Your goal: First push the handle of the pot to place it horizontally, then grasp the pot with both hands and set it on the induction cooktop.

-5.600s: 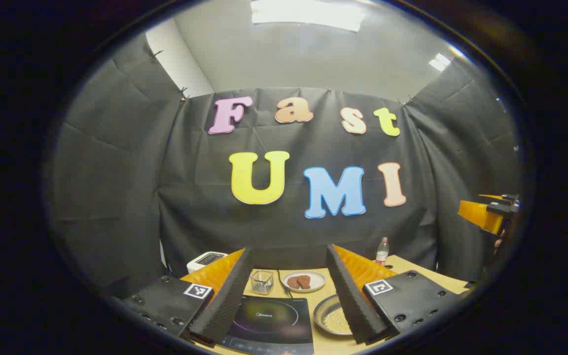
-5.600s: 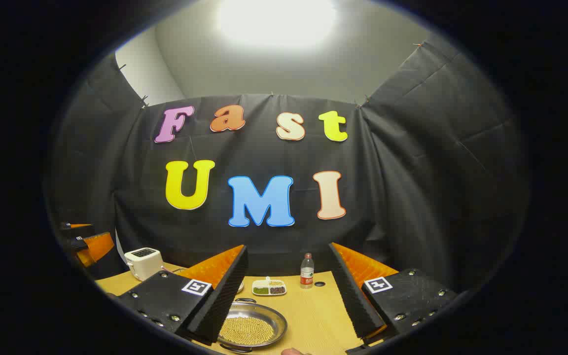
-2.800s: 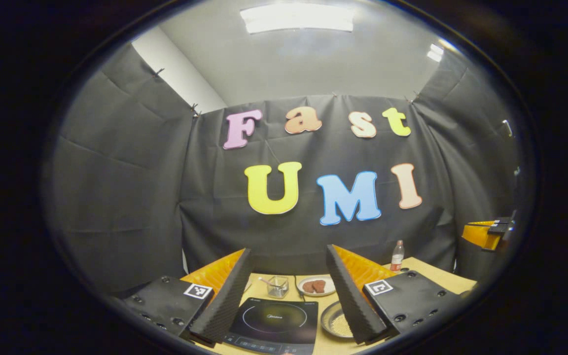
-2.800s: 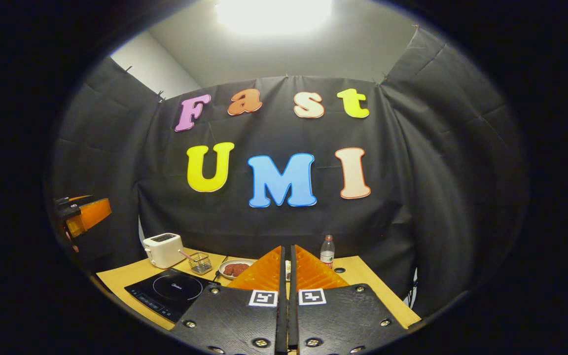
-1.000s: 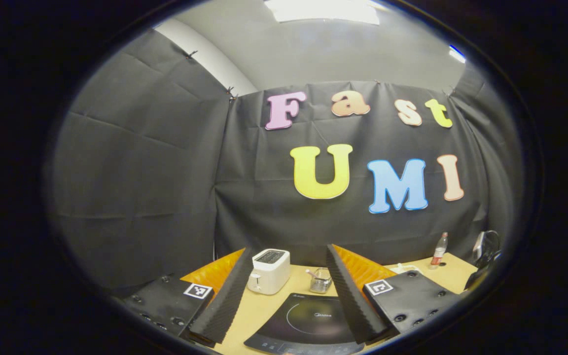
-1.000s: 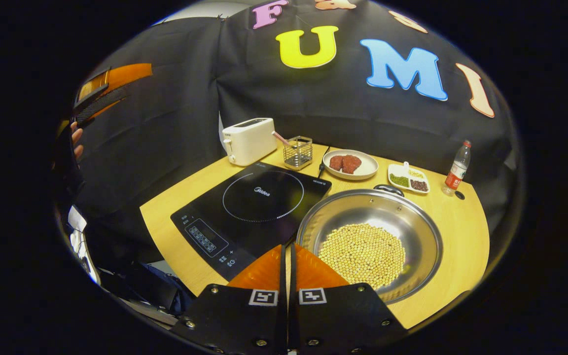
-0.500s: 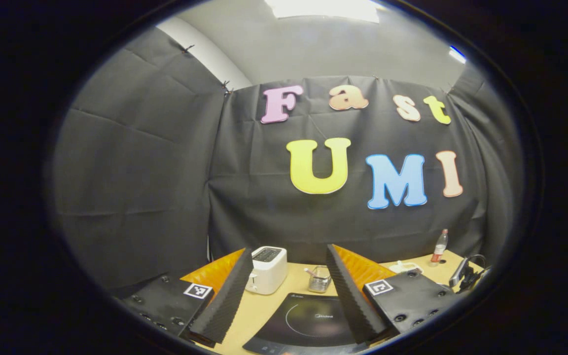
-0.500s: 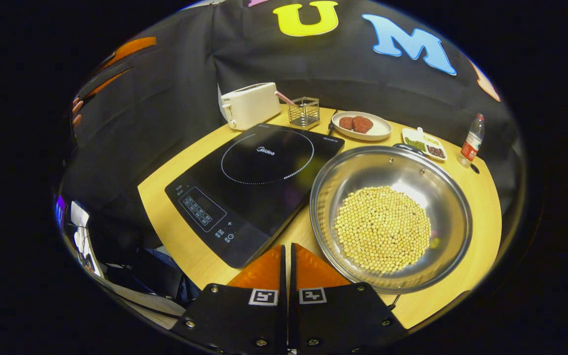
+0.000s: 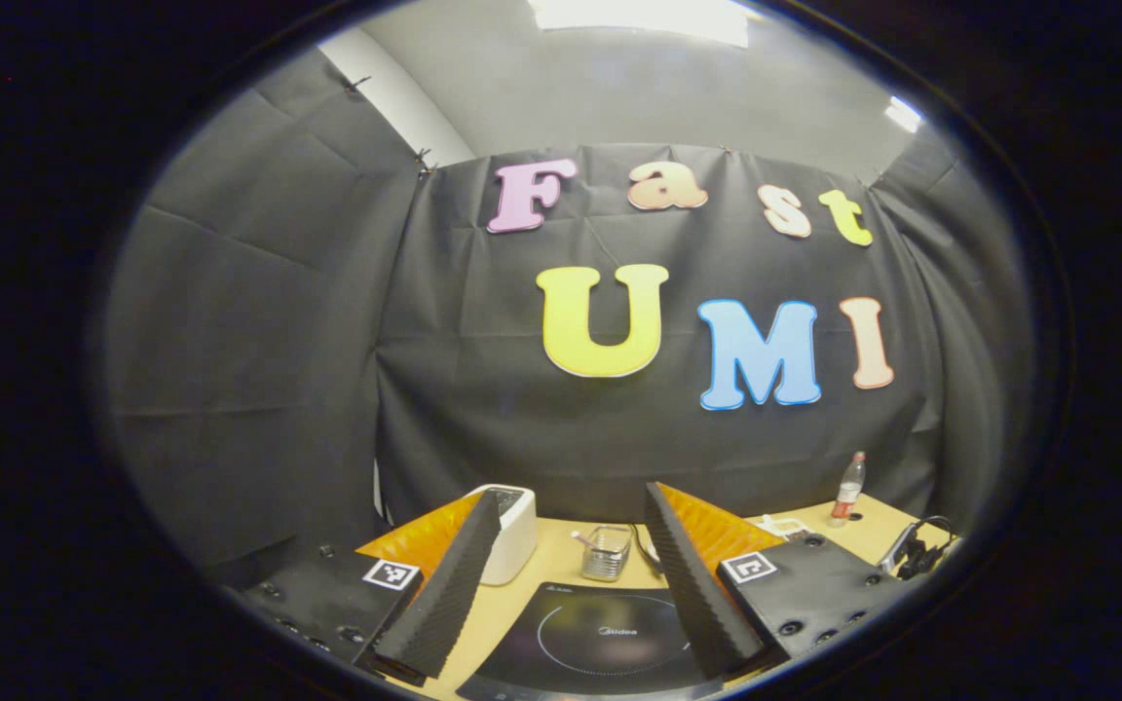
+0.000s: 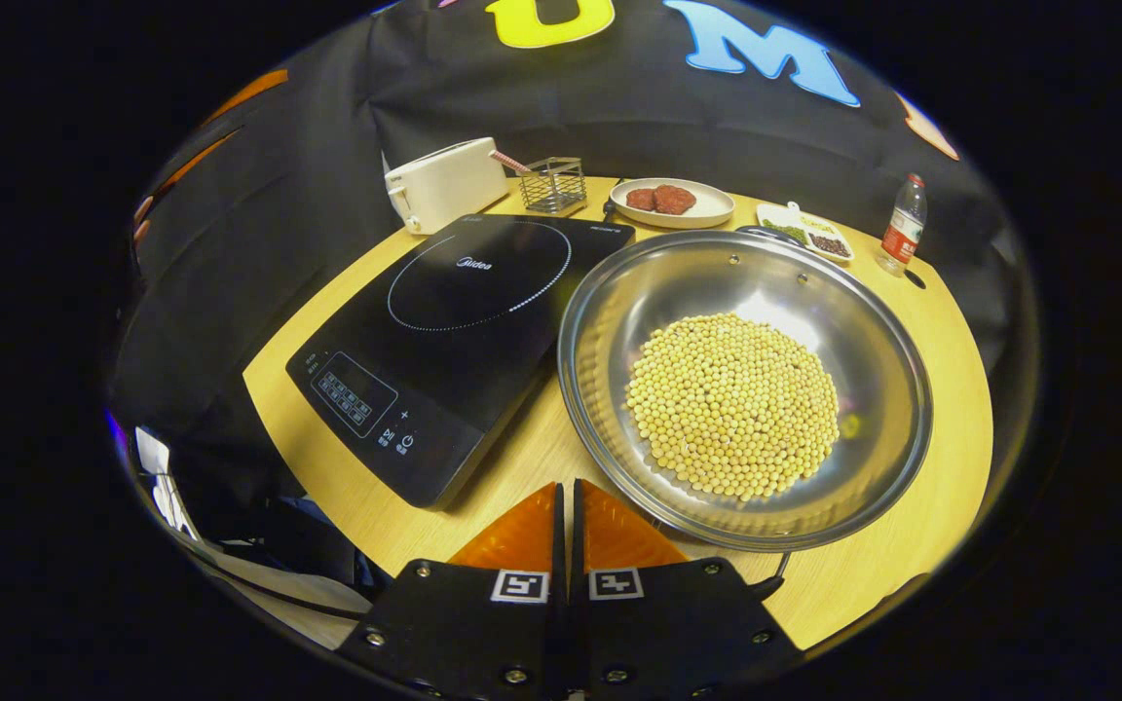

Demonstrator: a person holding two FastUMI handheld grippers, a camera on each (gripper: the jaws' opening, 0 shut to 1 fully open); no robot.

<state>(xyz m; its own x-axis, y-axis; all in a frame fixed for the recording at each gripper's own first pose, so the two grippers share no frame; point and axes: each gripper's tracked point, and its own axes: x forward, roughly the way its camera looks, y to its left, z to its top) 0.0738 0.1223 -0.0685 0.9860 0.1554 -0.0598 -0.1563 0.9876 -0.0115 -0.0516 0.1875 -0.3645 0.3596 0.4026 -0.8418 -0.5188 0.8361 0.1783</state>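
Pot (image 10: 853,321) of yellow beans sits on the table (image 10: 951,409), just right of the induction cooktop (image 10: 454,321) — ahead and right of the right gripper (image 10: 567,501). Right gripper clenched, fingers together, holding nothing. One pot handle (image 10: 766,232) shows at the far rim, another by the near rim. Left gripper (image 9: 571,506) spread wide, empty — above the cooktop's left side.

At the bottom of the frame we see our left gripper (image 9: 571,570) spread wide over the cooktop (image 9: 590,647). Behind stand a toaster (image 9: 512,531) and a wire basket (image 9: 606,555); a bottle (image 9: 846,477) stands at lower right.
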